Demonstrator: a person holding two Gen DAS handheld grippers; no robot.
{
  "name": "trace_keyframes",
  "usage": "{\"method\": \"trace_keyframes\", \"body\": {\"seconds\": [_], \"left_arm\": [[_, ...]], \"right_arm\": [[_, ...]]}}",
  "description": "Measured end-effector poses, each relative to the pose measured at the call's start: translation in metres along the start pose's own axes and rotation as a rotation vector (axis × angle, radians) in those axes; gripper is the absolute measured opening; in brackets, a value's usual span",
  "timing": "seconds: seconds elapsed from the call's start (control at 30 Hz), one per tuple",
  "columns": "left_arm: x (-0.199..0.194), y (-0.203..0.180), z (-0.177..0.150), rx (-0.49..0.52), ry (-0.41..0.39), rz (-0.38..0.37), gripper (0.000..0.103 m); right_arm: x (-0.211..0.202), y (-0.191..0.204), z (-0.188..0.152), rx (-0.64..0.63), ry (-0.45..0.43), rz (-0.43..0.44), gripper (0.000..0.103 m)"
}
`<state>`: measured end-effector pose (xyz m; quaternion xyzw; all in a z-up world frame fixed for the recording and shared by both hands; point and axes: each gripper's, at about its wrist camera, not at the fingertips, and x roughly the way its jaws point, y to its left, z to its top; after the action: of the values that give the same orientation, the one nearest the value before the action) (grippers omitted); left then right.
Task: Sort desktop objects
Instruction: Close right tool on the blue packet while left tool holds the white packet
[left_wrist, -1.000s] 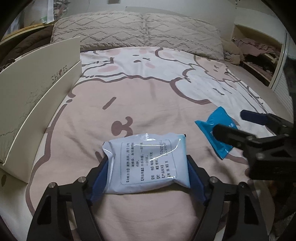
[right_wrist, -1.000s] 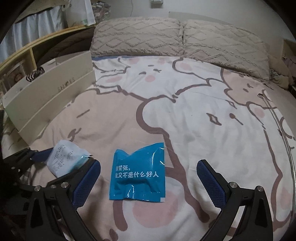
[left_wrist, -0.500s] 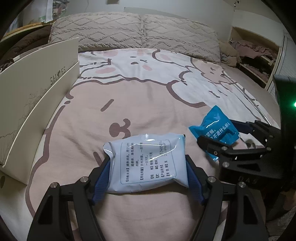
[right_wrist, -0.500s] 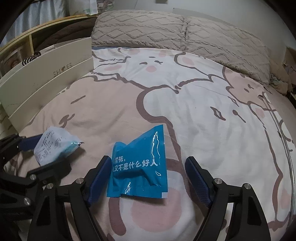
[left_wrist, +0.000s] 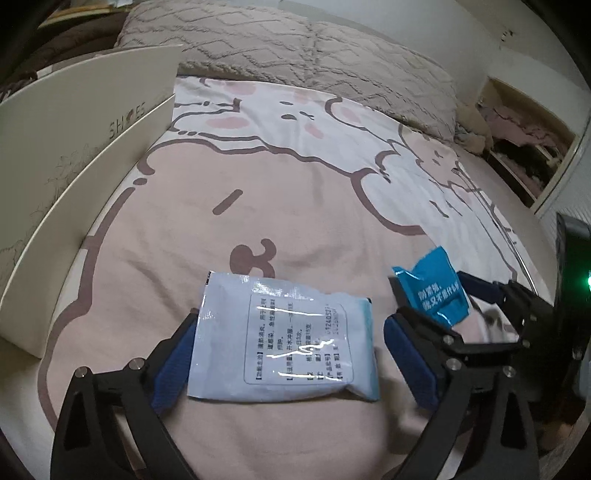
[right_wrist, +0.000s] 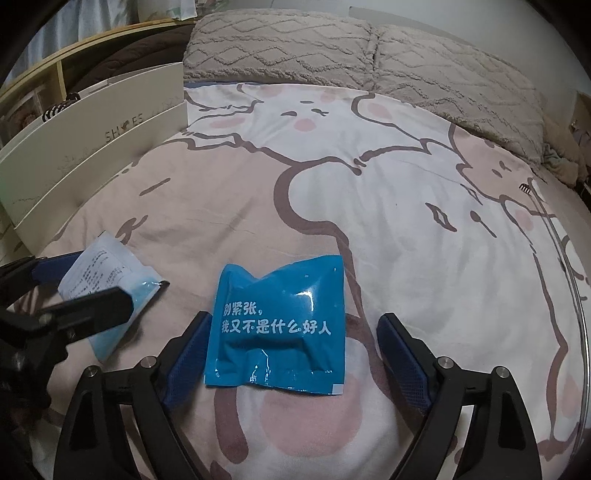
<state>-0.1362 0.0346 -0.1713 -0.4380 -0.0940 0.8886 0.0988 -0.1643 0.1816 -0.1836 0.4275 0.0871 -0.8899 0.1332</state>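
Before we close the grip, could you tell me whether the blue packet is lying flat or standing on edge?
Lying flat: the blue packet rests printed face up on the bedspread, between the right gripper's open fingers.

Open bedspread ahead, shoe box walling left, pillows beyond
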Motion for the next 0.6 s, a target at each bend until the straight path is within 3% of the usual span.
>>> {"method": "trace_keyframes", "body": {"seconds": [0.27, 0.6], "left_arm": [[0.004, -0.003, -0.002, 0.031, -0.006, 0.028, 0.096], [-0.003, 0.003, -0.004, 0.041, 0.015, -0.028, 0.098]], "right_arm": [[-0.018, 0.006, -0.004, -0.042, -0.047, -0.071, 0.089], [-0.012, 0.021, 0.003, -0.162, -0.031, -0.105, 0.089]]}}
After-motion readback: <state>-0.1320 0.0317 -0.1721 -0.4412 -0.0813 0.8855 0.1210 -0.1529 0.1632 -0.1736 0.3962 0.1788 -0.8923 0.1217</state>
